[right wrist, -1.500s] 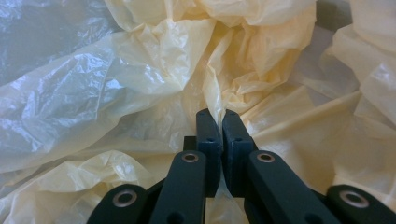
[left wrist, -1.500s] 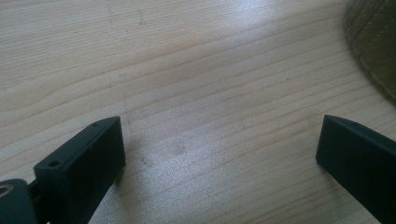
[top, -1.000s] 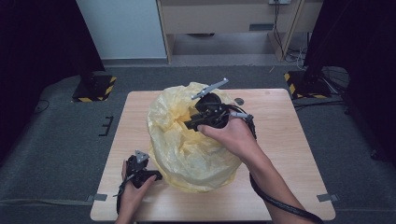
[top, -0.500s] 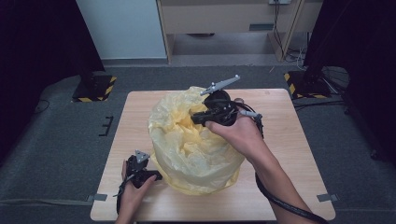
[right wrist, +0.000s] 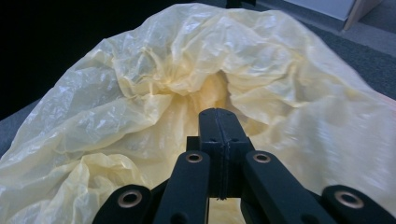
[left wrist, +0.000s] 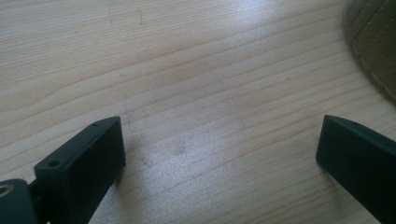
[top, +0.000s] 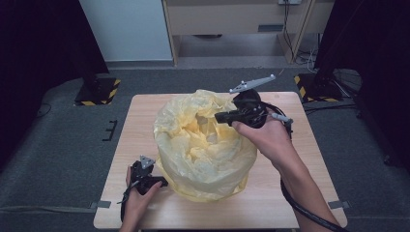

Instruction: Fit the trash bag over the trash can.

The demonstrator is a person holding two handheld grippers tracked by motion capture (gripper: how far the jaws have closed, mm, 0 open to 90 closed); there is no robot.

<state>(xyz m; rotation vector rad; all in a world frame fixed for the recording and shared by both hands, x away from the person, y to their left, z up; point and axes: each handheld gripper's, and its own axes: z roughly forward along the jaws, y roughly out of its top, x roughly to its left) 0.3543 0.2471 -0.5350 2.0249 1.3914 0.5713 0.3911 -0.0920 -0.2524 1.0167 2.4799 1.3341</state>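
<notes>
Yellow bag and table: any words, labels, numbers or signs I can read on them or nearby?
None. The yellow bag is plain plastic with no print, and the table is bare wood. The striped bases on the floor carry yellow-black hazard bands, no lettering.

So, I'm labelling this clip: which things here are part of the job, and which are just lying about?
Part of the job:
- yellow bag on the table
- right gripper, shut at the bag's top; whether film is pinched between its jaws can't be told
- left gripper, open, on the table beside the bag

Lying about:
- striped floor blocks
- cabinet behind
</notes>
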